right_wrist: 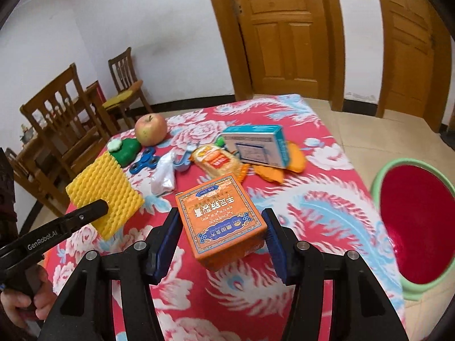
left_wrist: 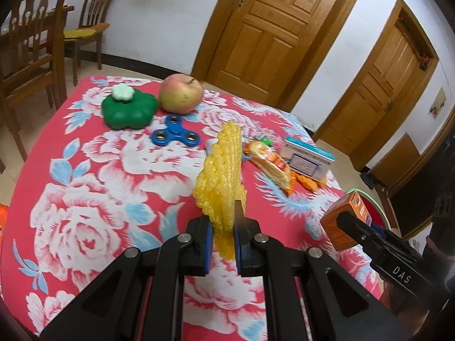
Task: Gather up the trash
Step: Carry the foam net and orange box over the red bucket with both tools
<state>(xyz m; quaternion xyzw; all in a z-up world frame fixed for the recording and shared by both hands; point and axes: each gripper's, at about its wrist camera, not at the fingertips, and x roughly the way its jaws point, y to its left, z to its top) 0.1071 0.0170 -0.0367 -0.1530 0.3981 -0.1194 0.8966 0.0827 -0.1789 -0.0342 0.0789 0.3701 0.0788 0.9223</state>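
The yellow foam net [left_wrist: 220, 176] sticks up from the left gripper [left_wrist: 222, 244], whose jaws pinch it tight above the table [left_wrist: 85, 199]. The orange box [right_wrist: 220, 221] sits between the pads of the right gripper [right_wrist: 224, 244], gripped by its sides. The left gripper's arm reads "GenRobot.AI"; the right's reads "DAS". Beside the table stands a green bin [right_wrist: 389, 170] with a red inside, and nothing shows in it.

- 1 apple [right_wrist: 150, 129]
- 1 green flower-shaped toy [left_wrist: 129, 108]
- 1 blue fidget spinner [left_wrist: 175, 134]
- 1 yellow foam net [right_wrist: 105, 191]
- 2 cartons: 1 orange box [right_wrist: 221, 216], 1 blue-white box [right_wrist: 257, 145]
- 1 orange snack wrapper [right_wrist: 217, 160]
- 1 red basin [right_wrist: 415, 233]
- 2 doors, approx 3 chairs
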